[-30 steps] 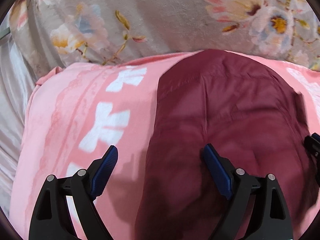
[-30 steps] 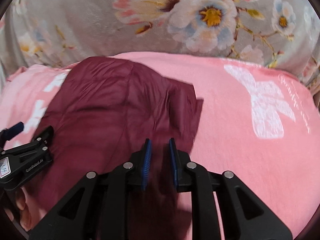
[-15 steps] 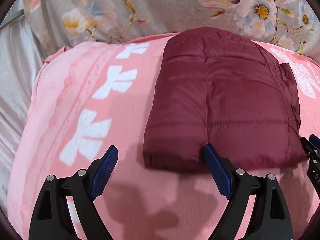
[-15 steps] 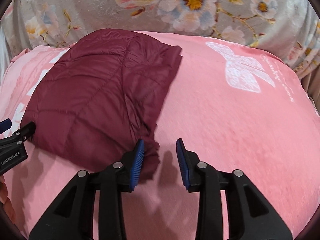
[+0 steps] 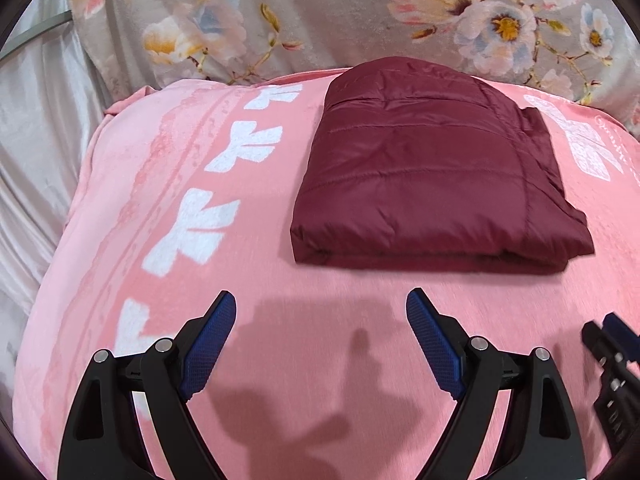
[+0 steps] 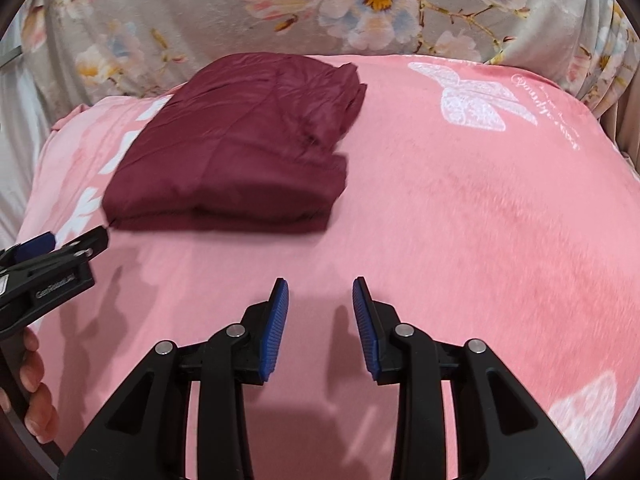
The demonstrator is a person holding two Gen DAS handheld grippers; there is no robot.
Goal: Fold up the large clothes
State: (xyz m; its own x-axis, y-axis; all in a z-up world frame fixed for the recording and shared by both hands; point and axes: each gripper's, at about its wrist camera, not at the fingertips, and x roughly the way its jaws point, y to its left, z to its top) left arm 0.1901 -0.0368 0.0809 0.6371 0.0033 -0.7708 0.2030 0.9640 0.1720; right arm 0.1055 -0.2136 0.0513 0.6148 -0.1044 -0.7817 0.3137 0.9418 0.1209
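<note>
A maroon quilted jacket (image 5: 424, 168) lies folded into a flat rectangle on the pink blanket (image 5: 320, 320); it also shows in the right wrist view (image 6: 240, 148), at the upper left. My left gripper (image 5: 321, 322) is wide open and empty, held above the blanket in front of the jacket's near edge. My right gripper (image 6: 320, 308) is open and empty, in front of and to the right of the jacket. The left gripper (image 6: 60, 260) also shows at the left edge of the right wrist view, and the right gripper (image 5: 612, 356) at the right edge of the left wrist view.
The pink blanket with white bow prints (image 6: 476, 100) covers the bed. A grey floral cover (image 5: 320, 16) rises behind it. Pale satin fabric (image 5: 36, 128) lies at the far left. A hand (image 6: 36, 380) holds the left gripper.
The right gripper opened and let go of the jacket. Both grippers drew back toward me, away from the folded jacket, which now lies still farther off.
</note>
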